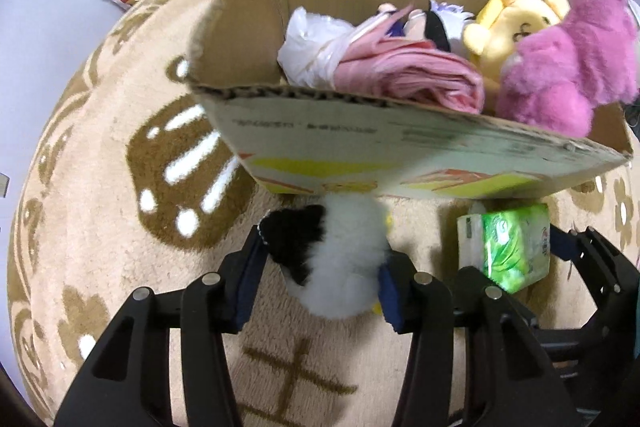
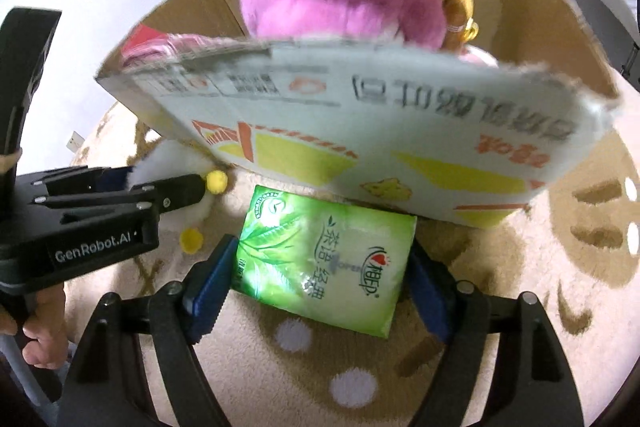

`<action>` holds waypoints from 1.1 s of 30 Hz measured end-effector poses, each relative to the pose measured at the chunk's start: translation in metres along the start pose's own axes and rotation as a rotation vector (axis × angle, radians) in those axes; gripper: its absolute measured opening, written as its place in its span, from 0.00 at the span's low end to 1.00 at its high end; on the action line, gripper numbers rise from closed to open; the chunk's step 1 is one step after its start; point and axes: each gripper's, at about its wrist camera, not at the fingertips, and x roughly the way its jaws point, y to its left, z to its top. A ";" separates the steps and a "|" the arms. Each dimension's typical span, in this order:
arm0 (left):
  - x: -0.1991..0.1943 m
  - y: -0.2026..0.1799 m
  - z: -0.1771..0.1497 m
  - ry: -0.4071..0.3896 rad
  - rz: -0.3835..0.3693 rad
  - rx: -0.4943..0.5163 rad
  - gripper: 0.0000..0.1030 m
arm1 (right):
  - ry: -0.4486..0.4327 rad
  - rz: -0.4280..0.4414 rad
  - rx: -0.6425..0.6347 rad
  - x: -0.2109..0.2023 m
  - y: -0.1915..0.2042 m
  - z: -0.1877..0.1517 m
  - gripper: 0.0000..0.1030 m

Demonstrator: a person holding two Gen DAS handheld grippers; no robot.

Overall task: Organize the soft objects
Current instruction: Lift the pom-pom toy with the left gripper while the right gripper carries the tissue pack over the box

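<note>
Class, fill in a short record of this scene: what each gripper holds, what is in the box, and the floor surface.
left gripper: shut on black and white plush toy
right gripper: around green tissue pack, pads at its sides
cardboard box: holds pink plush, yellow plush, doll, white bag
floor: beige patterned rug

Black-and-white plush [image 1: 336, 259] and green tissue pack [image 2: 320, 263] lie before the toy-filled cardboard box [image 1: 400, 155].

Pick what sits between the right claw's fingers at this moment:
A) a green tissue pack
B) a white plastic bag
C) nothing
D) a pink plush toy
A: the right claw straddles the green tissue pack lying on the rug beside the cardboard box.
</note>
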 end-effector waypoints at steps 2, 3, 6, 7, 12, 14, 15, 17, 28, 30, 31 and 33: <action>-0.010 -0.001 -0.004 -0.024 0.010 0.002 0.47 | -0.016 0.008 0.003 -0.008 0.001 -0.001 0.81; -0.015 0.000 -0.006 -0.037 0.014 0.000 0.47 | -0.025 0.011 0.005 -0.013 0.002 -0.002 0.81; -0.034 0.003 -0.011 -0.081 0.019 -0.013 0.47 | -0.071 0.016 0.001 -0.035 0.001 -0.007 0.81; -0.040 0.004 -0.014 -0.099 0.020 -0.017 0.47 | -0.089 0.017 -0.002 -0.042 0.002 -0.007 0.81; -0.085 0.002 -0.026 -0.237 0.030 -0.016 0.47 | -0.195 0.028 -0.021 -0.083 0.004 -0.008 0.81; -0.101 -0.001 -0.026 -0.286 0.032 -0.009 0.47 | -0.237 0.032 -0.026 -0.097 0.006 -0.007 0.81; -0.106 0.003 -0.026 -0.302 0.031 -0.011 0.47 | -0.258 0.032 -0.031 -0.104 0.008 -0.007 0.81; -0.122 0.004 -0.023 -0.342 0.031 -0.009 0.47 | -0.300 0.031 -0.041 -0.115 0.011 -0.005 0.81; -0.175 -0.011 -0.008 -0.546 0.057 0.045 0.47 | -0.454 0.012 -0.060 -0.157 0.006 0.014 0.81; -0.182 -0.013 -0.003 -0.569 0.049 0.050 0.47 | -0.470 0.012 -0.058 -0.161 0.003 0.019 0.81; -0.185 -0.014 0.000 -0.581 0.048 0.055 0.47 | -0.477 0.012 -0.057 -0.163 0.002 0.022 0.81; -0.189 -0.017 0.006 -0.602 0.054 0.064 0.47 | -0.494 0.012 -0.058 -0.166 -0.001 0.029 0.81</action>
